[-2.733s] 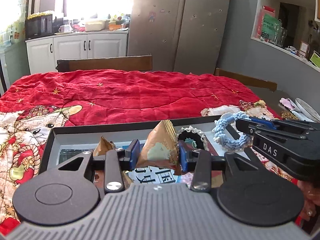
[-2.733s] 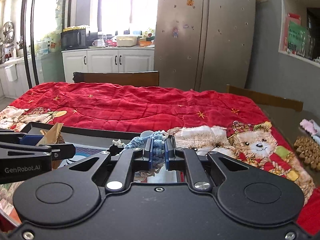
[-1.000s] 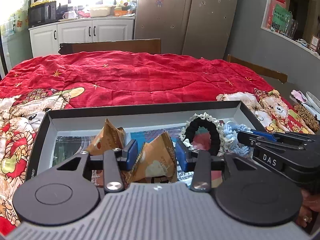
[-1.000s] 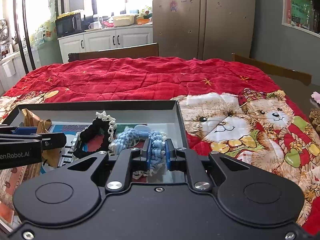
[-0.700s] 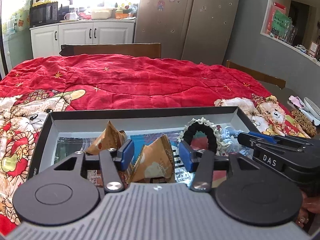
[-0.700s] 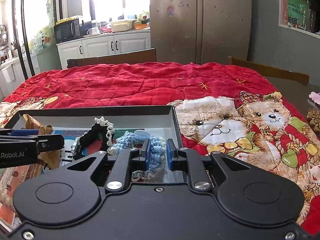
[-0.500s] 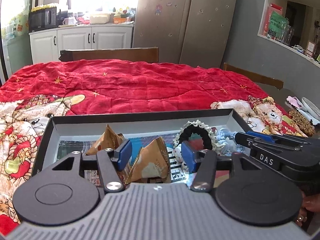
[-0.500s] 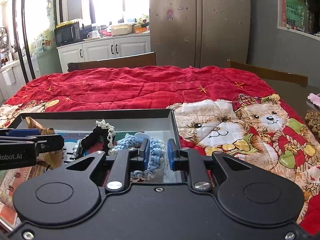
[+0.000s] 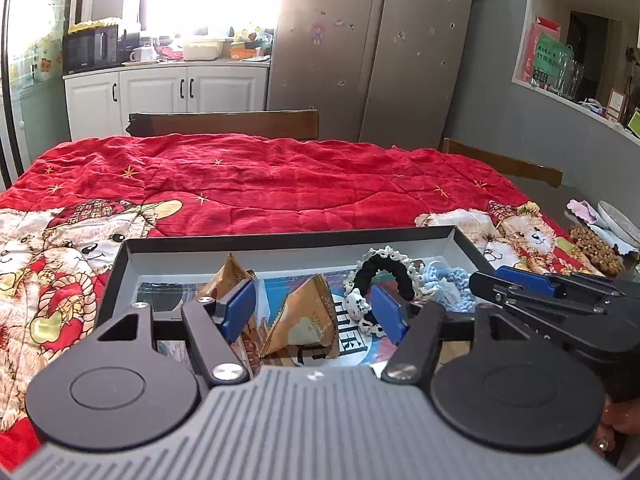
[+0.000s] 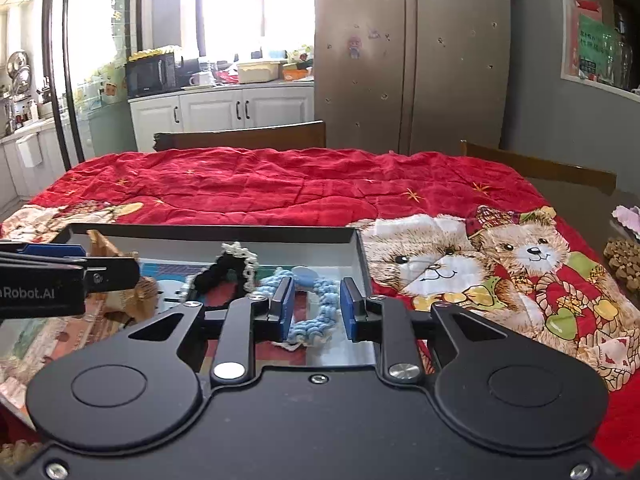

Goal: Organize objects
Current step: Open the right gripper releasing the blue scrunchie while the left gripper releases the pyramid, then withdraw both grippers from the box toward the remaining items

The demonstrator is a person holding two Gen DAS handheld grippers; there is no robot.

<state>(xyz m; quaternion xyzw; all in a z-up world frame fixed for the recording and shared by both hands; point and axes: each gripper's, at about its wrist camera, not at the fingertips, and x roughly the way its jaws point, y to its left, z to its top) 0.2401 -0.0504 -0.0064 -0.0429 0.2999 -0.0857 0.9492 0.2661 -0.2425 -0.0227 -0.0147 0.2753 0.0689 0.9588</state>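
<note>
Left gripper (image 9: pixel 314 310) jaws just been opening, wide apart, pads clear of the brown pyramid packet (image 9: pixel 306 322) lying between them in the black tray (image 9: pixel 288 242). Right gripper (image 10: pixel 316 306) likewise parting, holding nothing; blue rope ring (image 10: pixel 316 312) rests between its pads at the tray's right end

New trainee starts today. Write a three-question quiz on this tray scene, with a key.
1. True or false: the left hand-held gripper is clamped on the brown triangular packet.
2. What lies between the right hand-held gripper fingers?
A. black scrunchie
B. blue braided rope ring
C. packet
3. Fill in: both brown packets lie inside the black ____.

Key:
1. False: its jaws have just been opening and the pads stand clear of the packet.
2. B: the blue braided rope ring, released, while the black scrunchie lies beside it.
3. tray.
</note>
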